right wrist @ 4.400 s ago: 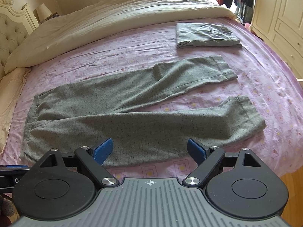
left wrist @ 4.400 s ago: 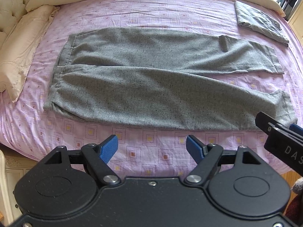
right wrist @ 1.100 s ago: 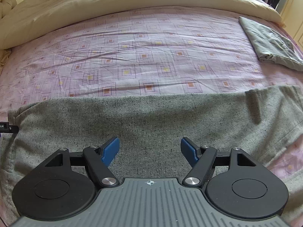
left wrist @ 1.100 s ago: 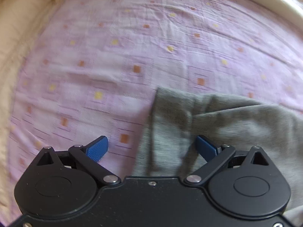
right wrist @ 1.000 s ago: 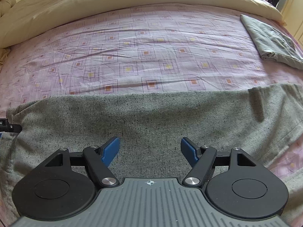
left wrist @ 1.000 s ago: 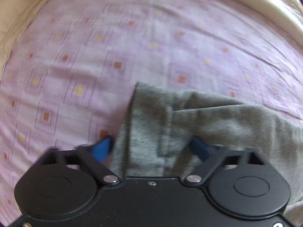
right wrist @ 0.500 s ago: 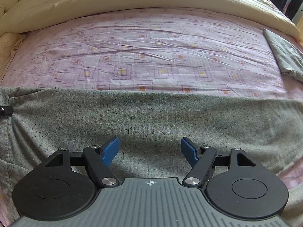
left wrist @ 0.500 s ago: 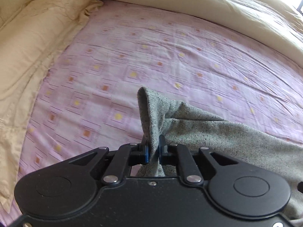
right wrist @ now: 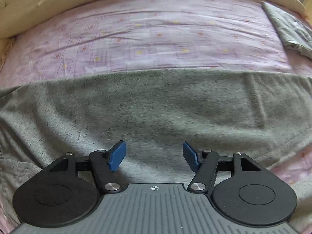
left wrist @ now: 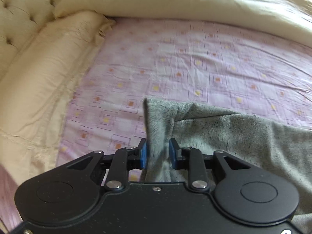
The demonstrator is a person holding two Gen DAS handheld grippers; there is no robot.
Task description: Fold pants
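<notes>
Left gripper (left wrist: 157,153) sits nearest in its view, blue pads (left wrist: 144,155) pinched onto a bunched fold of the gray pants (left wrist: 224,132); cloth fills the narrow gap btwn them, w/ a raised corner of fabric standing up just past the tips and the rest draping off to the right over the sheet. Right gripper (right wrist: 154,157) hovers low over the pants (right wrist: 156,105), fingers spread wide apart w/ nothing btwn them, gray fabric directly beneath and ahead. Pants lie across the pink patterned bedsheet (right wrist: 156,39), spanning the right view edge to edge, far edge running roughly straight; frame is somewhat blurred. Beyond the pants, bare sheet stretches back to a cream duvet (left wrist: 195,2) along the far side. In the left view a cream pillow (left wrist: 39,81) lies along the left of the sheet, tufted headboard (left wrist: 21,11) behind it. Far right in the right view, a folded gray garment (right wrist: 290,33) rests on the sheet, well apart from the pants.
</notes>
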